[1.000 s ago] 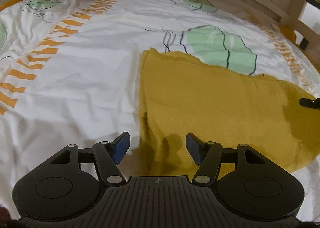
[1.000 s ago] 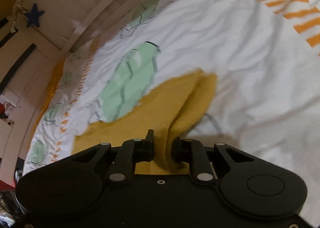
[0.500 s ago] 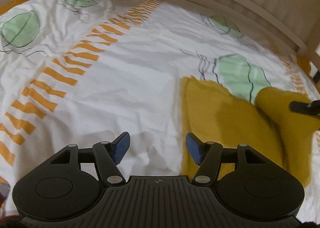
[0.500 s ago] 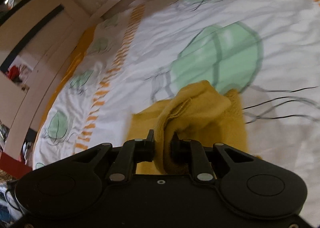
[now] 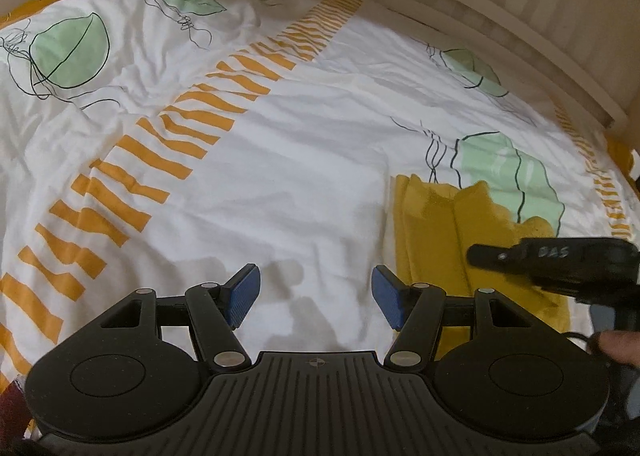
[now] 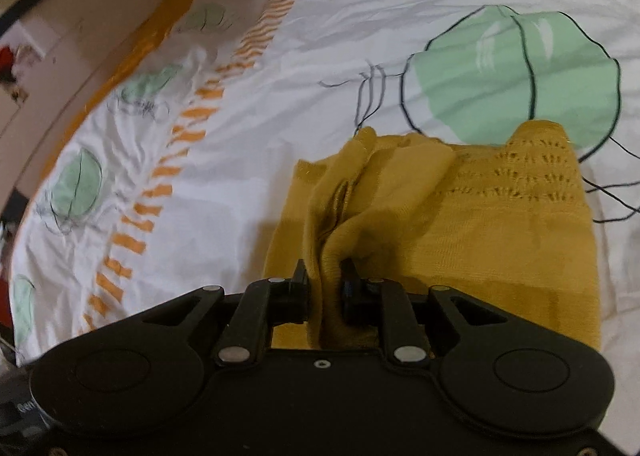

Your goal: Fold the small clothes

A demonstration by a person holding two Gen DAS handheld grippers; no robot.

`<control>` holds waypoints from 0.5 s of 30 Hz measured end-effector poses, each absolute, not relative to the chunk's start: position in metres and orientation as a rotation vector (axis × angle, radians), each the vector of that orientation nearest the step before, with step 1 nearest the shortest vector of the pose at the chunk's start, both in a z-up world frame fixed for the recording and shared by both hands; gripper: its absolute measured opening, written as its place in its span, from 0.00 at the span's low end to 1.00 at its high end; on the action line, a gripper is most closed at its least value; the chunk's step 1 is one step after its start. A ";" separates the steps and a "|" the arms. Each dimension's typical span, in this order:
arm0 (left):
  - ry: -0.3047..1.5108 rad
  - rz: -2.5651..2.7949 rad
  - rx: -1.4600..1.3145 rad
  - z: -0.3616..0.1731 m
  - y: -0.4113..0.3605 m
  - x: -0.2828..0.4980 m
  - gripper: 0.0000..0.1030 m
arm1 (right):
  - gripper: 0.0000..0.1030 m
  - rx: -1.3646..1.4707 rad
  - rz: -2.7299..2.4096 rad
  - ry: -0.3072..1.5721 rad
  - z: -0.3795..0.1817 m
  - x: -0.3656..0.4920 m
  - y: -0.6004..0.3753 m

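A mustard-yellow knit garment [image 6: 500, 224] lies folded on the bed sheet [image 6: 280, 96]. My right gripper [image 6: 324, 280] has a bunched fold of its edge between the pads, and its jaws are opening with the cloth still touching both. In the left wrist view the garment [image 5: 432, 232] lies at the right, with the right gripper [image 5: 480, 256] low over it. My left gripper [image 5: 316, 296] stands open over bare sheet just left of the garment, with nothing between its blue pads [image 5: 244, 292].
The white sheet [image 5: 280, 176] carries green leaf prints and a band of orange stripes [image 5: 168, 152]. A pale wooden bed rail [image 5: 500, 20] curves along the far side. A person's finger [image 5: 620, 348] shows at the right edge.
The right gripper has carried the garment's edge across, doubling the cloth over itself. The left gripper has slid left off the garment onto bare sheet.
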State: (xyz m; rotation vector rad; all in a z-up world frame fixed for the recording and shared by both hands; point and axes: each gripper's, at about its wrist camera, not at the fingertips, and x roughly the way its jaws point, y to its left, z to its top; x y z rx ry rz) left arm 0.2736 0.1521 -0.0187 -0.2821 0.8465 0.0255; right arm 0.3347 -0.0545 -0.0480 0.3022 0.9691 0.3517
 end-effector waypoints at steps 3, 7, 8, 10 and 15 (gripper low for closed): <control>0.845 0.030 -0.284 -0.019 0.153 0.274 0.58 | 0.35 0.320 0.423 0.957 -0.043 0.332 -0.050; 0.845 0.040 -0.291 -0.020 0.154 0.274 0.58 | 0.35 0.361 0.521 0.896 -0.025 0.326 -0.050; 0.845 0.042 -0.290 -0.020 0.154 0.274 0.58 | 0.35 0.366 0.538 0.876 -0.019 0.324 -0.051; 0.847 0.041 -0.289 -0.020 0.154 0.274 0.58 | 0.45 0.379 0.550 0.841 -0.007 0.320 -0.057; 0.849 0.033 -0.285 -0.021 0.154 0.275 0.58 | 0.50 0.346 0.506 0.799 0.003 0.306 -0.075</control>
